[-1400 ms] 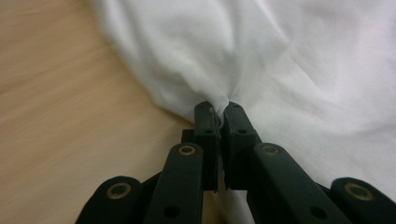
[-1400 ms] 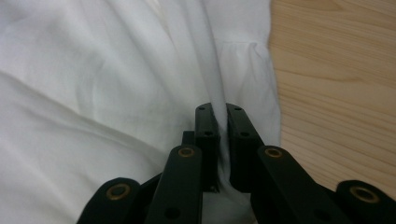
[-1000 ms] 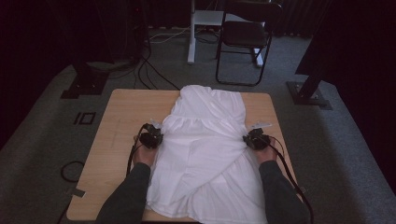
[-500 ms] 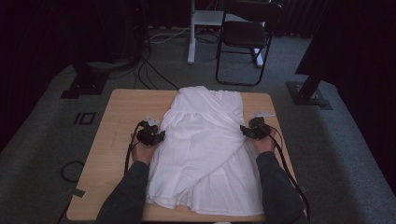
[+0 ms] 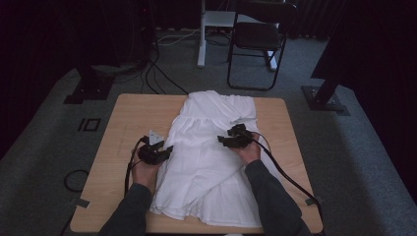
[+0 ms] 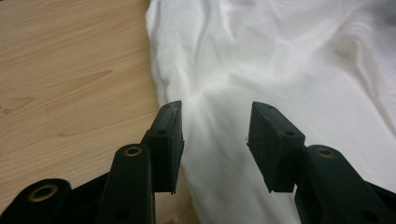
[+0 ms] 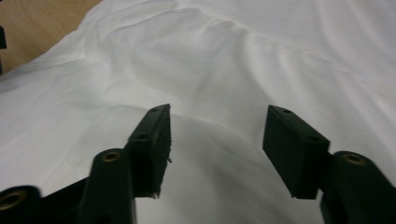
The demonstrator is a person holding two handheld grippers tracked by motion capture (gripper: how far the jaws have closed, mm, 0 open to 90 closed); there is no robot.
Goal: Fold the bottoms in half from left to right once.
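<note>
A white garment (image 5: 209,162) lies spread along the middle of the wooden table (image 5: 123,123), its sides folded inward. My left gripper (image 5: 167,150) hovers at the garment's left edge (image 6: 159,88). Its jaws have just been opening and stand apart with nothing clamped between them (image 6: 215,140). My right gripper (image 5: 223,140) is over the cloth's right half, pointing left. Its jaws have just been opening too, and only loose white fabric (image 7: 219,84) lies under the gap (image 7: 217,149).
A black folding chair (image 5: 258,42) and a white stand (image 5: 209,24) are on the carpet beyond the table. Cables trail from both grippers toward the near edge. Dark stand bases (image 5: 91,88) sit on the floor left and right.
Both grippers let go of the garment's side edges and opened. The right one moved inward over the cloth, the left one shifted slightly toward the near side. The garment now lies narrower, sides folded in.
</note>
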